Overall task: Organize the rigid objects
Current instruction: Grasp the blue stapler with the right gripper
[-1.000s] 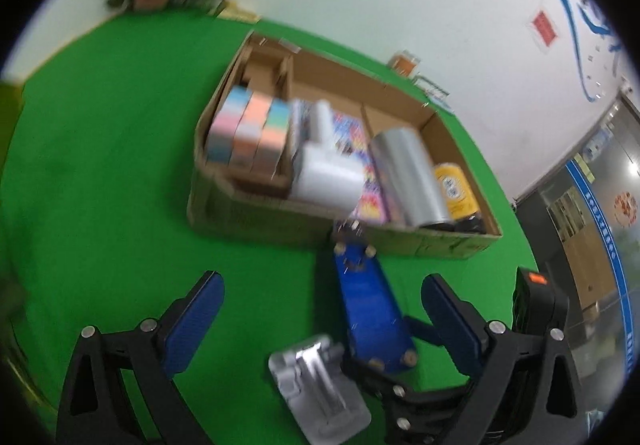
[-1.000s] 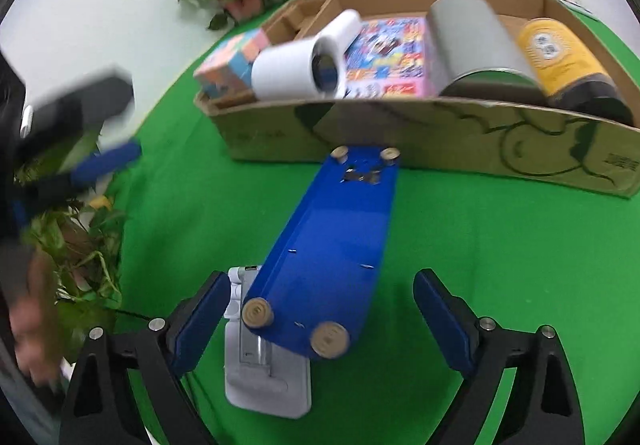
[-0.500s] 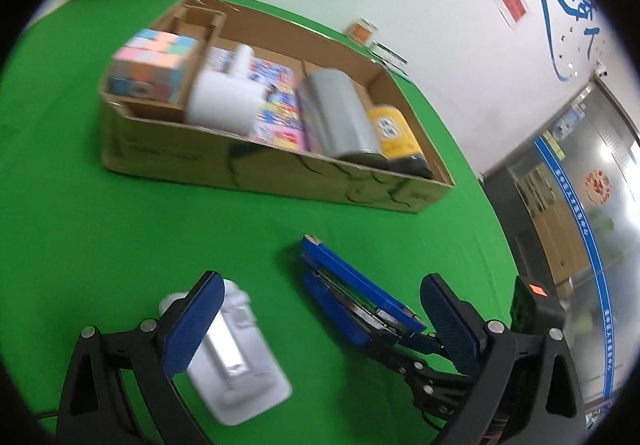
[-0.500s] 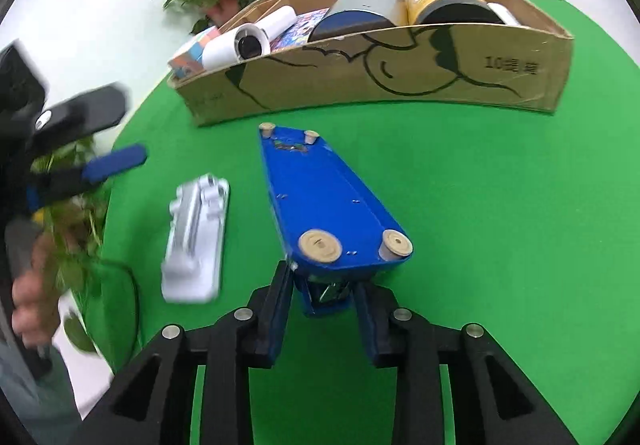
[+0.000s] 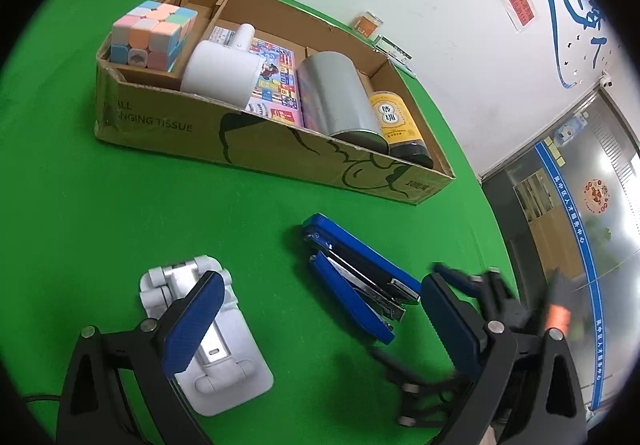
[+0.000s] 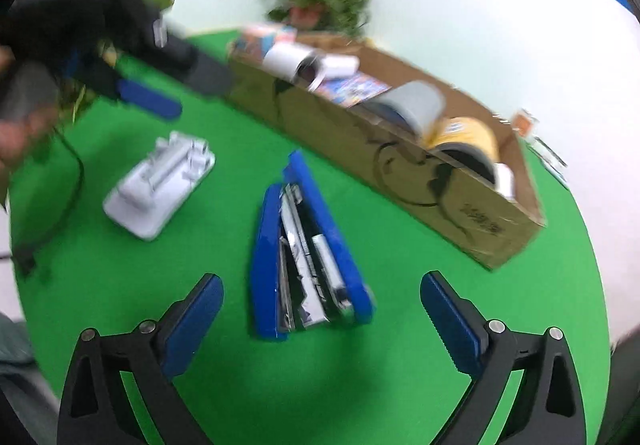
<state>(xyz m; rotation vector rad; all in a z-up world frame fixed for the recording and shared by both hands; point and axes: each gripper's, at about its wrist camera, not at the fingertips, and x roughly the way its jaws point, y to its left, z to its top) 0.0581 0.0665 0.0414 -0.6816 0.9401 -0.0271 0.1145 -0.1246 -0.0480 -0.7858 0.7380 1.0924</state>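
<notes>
A blue stapler (image 6: 304, 253) lies on its side on the green cloth, just ahead of my right gripper (image 6: 320, 309). That gripper's jaws are opening wide and neither pad touches the stapler. In the left wrist view the stapler (image 5: 352, 277) lies to the right of centre. My left gripper (image 5: 320, 309) is open and holds nothing. Its left finger (image 5: 192, 321) hangs over a white folding stand (image 5: 224, 357). The same stand (image 6: 160, 185) lies left of the stapler in the right wrist view. Behind both stands a cardboard box (image 5: 168, 125).
The box holds a pastel cube (image 5: 152, 33), a white roll (image 5: 220, 73), a colourful booklet (image 5: 276, 85), a silver can (image 5: 336, 97) and a yellow-labelled bottle (image 5: 396, 125). A potted plant (image 6: 316, 1) stands behind it. A black cable (image 6: 76, 181) runs at the left edge.
My right gripper has let go of the stapler, which now lies on its side on the cloth, and has rolled. The left gripper has settled over the white stand.
</notes>
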